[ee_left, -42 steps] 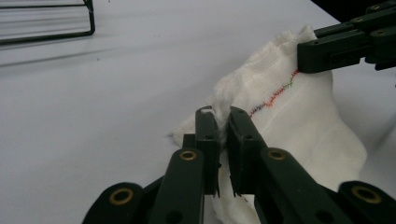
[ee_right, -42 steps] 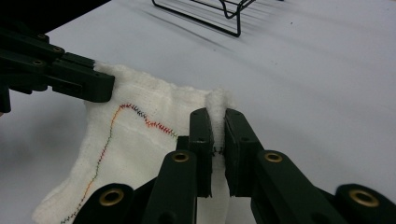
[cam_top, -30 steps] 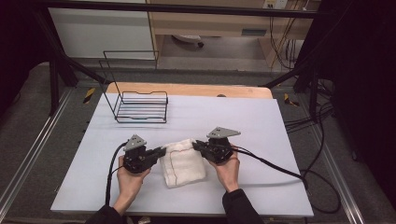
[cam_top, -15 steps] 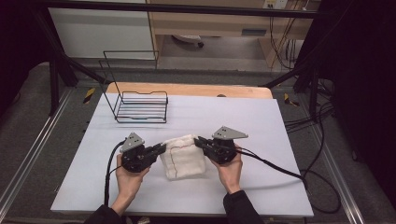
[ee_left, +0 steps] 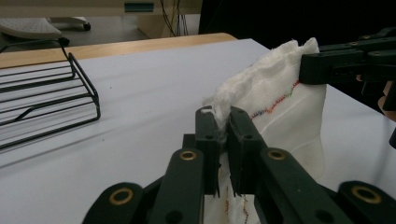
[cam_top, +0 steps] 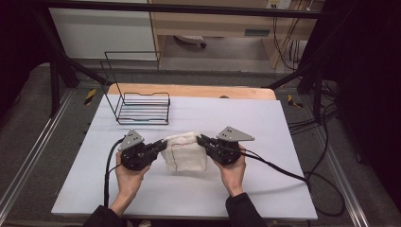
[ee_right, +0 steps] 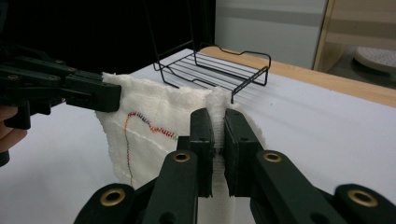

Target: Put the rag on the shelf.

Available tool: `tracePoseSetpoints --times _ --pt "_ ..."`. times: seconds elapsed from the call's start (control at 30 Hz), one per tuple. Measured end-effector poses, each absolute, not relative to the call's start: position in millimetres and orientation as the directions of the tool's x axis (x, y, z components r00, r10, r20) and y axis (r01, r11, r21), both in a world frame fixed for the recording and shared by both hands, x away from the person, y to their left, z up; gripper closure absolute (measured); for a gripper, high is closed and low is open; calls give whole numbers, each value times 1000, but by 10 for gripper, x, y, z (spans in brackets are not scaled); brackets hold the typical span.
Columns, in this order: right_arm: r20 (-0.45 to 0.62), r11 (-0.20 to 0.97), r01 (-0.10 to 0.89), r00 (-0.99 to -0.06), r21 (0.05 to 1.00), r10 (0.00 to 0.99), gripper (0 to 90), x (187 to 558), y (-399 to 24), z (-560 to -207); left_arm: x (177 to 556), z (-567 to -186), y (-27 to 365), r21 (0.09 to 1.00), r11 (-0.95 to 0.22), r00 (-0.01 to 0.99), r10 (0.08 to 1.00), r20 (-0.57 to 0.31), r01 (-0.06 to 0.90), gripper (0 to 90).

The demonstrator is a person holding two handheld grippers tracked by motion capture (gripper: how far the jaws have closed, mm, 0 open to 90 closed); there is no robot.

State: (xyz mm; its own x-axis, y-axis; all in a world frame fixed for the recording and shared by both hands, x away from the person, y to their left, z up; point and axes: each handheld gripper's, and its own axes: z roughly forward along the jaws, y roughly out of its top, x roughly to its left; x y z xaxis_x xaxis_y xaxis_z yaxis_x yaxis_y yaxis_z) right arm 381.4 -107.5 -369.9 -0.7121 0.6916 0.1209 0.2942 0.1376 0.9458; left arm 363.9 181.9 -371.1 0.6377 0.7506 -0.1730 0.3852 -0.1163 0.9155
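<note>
A white folded cloth (cam_top: 184, 153) with coloured stitching hangs a little above the white table (cam_top: 283, 142), stretched between both grippers. My left gripper (cam_top: 163, 142) is shut on its left top corner; in the left gripper view the jaws pinch the cloth (ee_left: 271, 102) at the gripper's tip (ee_left: 223, 122). My right gripper (cam_top: 200, 139) is shut on the right top corner, and the right gripper view has the cloth (ee_right: 149, 126) clamped at its tip (ee_right: 215, 125). Across the cloth, each view catches the other gripper (ee_left: 327, 65) (ee_right: 93, 95).
A black wire rack (cam_top: 142, 106) stands at the back left of the table, also seen as a rack (ee_left: 42, 100) and a rack (ee_right: 219, 67) in the gripper views. A wooden edge (cam_top: 189, 90) runs behind the table. Cables trail from both grippers.
Both grippers have lifted the cloth's top edge off the table and moved slightly away from the person; the cloth now hangs taut between them instead of lying bunched.
</note>
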Motion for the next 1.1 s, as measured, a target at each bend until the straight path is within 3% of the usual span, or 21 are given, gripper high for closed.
tracePoseSetpoints --times 1.1 --pt "83 16 132 -707 991 702 834 3814 -878 -3307 3679 -3345 2037 976 -14 635 761 -132 219 834"
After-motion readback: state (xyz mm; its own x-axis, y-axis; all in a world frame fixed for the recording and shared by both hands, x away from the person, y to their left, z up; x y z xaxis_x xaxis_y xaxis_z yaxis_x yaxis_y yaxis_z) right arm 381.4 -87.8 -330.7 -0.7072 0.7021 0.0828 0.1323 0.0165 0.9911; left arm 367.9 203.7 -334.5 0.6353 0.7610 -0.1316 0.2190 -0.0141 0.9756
